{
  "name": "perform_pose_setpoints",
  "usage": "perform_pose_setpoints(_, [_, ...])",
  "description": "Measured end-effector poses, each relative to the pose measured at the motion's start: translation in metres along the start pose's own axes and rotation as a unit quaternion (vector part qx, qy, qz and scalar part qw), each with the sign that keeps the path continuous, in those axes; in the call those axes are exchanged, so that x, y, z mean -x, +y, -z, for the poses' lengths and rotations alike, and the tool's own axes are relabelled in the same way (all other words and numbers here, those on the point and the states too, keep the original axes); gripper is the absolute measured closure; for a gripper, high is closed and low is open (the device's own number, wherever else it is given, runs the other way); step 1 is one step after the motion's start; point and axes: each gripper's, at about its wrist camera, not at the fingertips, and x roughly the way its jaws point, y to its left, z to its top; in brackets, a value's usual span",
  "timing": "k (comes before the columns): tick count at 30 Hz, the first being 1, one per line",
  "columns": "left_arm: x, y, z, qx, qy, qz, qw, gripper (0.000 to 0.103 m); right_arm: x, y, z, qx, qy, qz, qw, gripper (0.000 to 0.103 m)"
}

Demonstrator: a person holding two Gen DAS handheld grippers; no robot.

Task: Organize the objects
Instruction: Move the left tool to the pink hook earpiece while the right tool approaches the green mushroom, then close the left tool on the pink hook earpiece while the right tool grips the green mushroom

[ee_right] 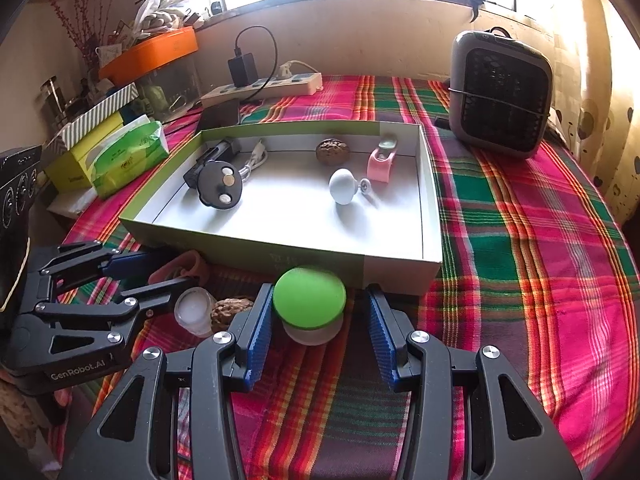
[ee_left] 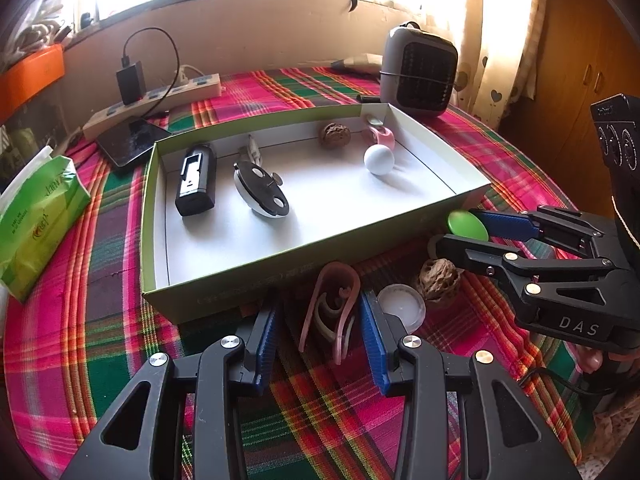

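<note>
A shallow green-edged box (ee_left: 304, 258) (ee_right: 320, 254) stands on the plaid cloth. It holds a black device (ee_left: 196, 180), a round black-and-white holder (ee_left: 262, 194) (ee_right: 219, 190), a walnut (ee_left: 335, 135) (ee_right: 333, 152), a pink piece (ee_left: 380, 134) (ee_right: 382, 164) and a white knob (ee_left: 378, 160) (ee_right: 343, 186). In front of the box lie a pink clip (ee_left: 332, 306), a small clear cup (ee_left: 401, 306) (ee_right: 193, 309) and a second walnut (ee_left: 439, 278) (ee_right: 230, 309). My left gripper (ee_left: 322, 340) (ee_right: 160, 270) is open around the clip. My right gripper (ee_right: 316, 340) (ee_left: 460, 232) is open around a green-lidded jar (ee_right: 310, 306) (ee_left: 468, 225).
A grey fan heater (ee_left: 418, 70) (ee_right: 500, 92) stands behind the box at right. A power strip with a charger (ee_left: 160, 96) (ee_right: 264, 84), a phone (ee_left: 134, 140) and a green tissue pack (ee_left: 38, 216) (ee_right: 124, 154) lie at left.
</note>
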Motion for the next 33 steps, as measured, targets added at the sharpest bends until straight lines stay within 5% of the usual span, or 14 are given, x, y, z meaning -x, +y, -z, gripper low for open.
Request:
perform_pose_setpoints(11, [0.0007,-0.0026,0.0015,-0.001,0.000,-0.015,0.9999,0.081,0.0022,-0.0026,0.0010,-0.009,-0.006,-0.012,1.000,0.068])
perform_pose_setpoints(33, [0.0081,0.0003,0.0065,0.027,-0.005,-0.020,0.9994,0.082,0.0094,-0.0056,0.0053,-0.021,-0.017,-0.016,0.999,0.068])
